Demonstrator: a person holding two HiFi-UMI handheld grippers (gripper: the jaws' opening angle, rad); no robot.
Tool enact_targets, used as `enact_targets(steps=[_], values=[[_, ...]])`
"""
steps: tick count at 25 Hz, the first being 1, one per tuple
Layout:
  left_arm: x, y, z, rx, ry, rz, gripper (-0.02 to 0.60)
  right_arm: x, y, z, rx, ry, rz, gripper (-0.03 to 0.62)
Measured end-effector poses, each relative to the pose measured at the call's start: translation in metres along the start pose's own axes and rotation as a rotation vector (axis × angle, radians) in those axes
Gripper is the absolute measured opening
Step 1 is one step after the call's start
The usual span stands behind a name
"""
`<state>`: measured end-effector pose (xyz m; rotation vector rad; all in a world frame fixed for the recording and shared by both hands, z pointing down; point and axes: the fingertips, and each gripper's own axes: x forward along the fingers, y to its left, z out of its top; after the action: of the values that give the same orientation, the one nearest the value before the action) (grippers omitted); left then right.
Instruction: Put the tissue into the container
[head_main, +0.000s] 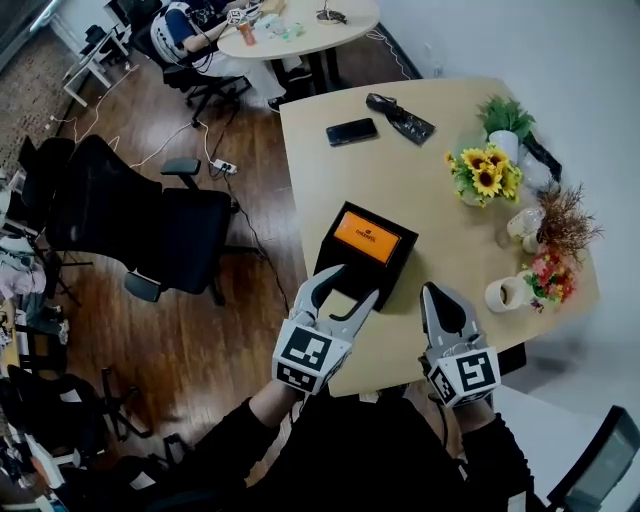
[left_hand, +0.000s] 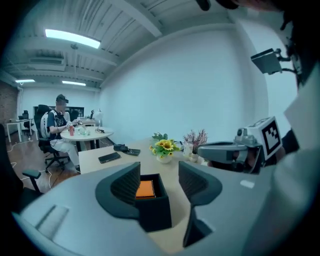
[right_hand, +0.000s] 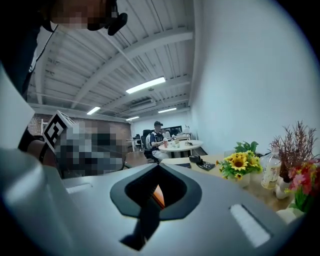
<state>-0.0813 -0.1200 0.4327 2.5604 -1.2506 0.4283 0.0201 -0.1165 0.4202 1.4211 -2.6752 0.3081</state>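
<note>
An orange tissue pack (head_main: 366, 236) lies flat inside the open top of a black container (head_main: 385, 285), just below its rim, at the centre of the head view. The box stands near the front edge of a pale wooden table (head_main: 400, 170).

The left gripper (head_main: 357, 282) stands open, its jaws straddling the container's near corner. In the left gripper view the left pad sits close against the box wall while bare tabletop shows between the box and the right pad. The right gripper (head_main: 430, 290), just right of the container and apart from it, has its jaws pressed together with nothing between them.

Farther up the table lie a dark phone (head_main: 351, 131) and a black case (head_main: 400, 117). Along the right edge stand a green plant (head_main: 505, 120), a bunch of sunflowers (head_main: 487, 172), dried sprigs (head_main: 565, 222), pink and red flowers (head_main: 545, 272) and a white mug (head_main: 505, 293).

The room has a brown wooden floor (head_main: 200, 340). Black office chairs (head_main: 180, 235) fill the left of the frame, with a power strip (head_main: 222, 166) and cables above them. At the top, a person (head_main: 190, 30) sits at a round table (head_main: 300, 30). A white wall (head_main: 520, 50) occupies the upper right.
</note>
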Motion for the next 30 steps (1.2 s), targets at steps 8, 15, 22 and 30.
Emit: enact_targets(steps=[8, 15, 22, 30], values=[[-0.047, -0.102, -0.007, 0.043, -0.120, 0.094, 0.189, -0.095, 0.016, 0.023, -0.071, -0.123, 0.111, 0.000], [-0.069, -0.146, -0.014, 0.055, -0.115, 0.095, 0.184, -0.144, 0.013, 0.020, -0.080, -0.160, 0.136, 0.000], [-0.087, -0.157, -0.007, 0.067, -0.228, 0.015, 0.178, -0.158, 0.013, 0.011, -0.098, -0.151, 0.065, 0.000], [-0.102, -0.136, -0.015, 0.047, -0.227, -0.016, 0.176, -0.148, 0.028, 0.013, -0.096, -0.142, 0.010, -0.008]])
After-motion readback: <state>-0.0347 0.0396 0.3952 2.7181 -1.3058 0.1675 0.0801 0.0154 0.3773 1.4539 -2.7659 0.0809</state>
